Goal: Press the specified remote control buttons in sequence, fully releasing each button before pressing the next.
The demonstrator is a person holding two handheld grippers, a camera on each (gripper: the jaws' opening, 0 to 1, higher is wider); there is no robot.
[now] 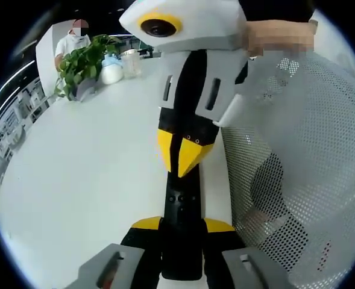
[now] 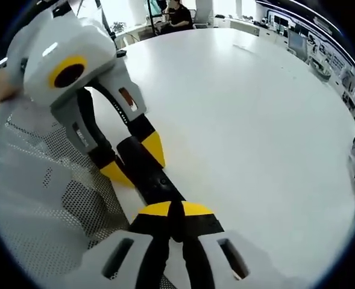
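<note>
A leafy potted plant (image 1: 84,63) stands on the white table (image 1: 87,174), beside a mesh chair (image 1: 304,168).

- Your remote (image 1: 181,238) lies on the counter (image 1: 93,180) between the left gripper (image 1: 181,265) jaws.
- The right gripper (image 1: 183,159) meets it from 12 o'clock.
- A plant (image 1: 84,63) stands at 11 o'clock.
- A mesh chair (image 1: 304,168) sits at 3 o'clock.

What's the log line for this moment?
left hand-held gripper: holds remote | right hand-held gripper: shut, tips on remote | surface: white table
</note>
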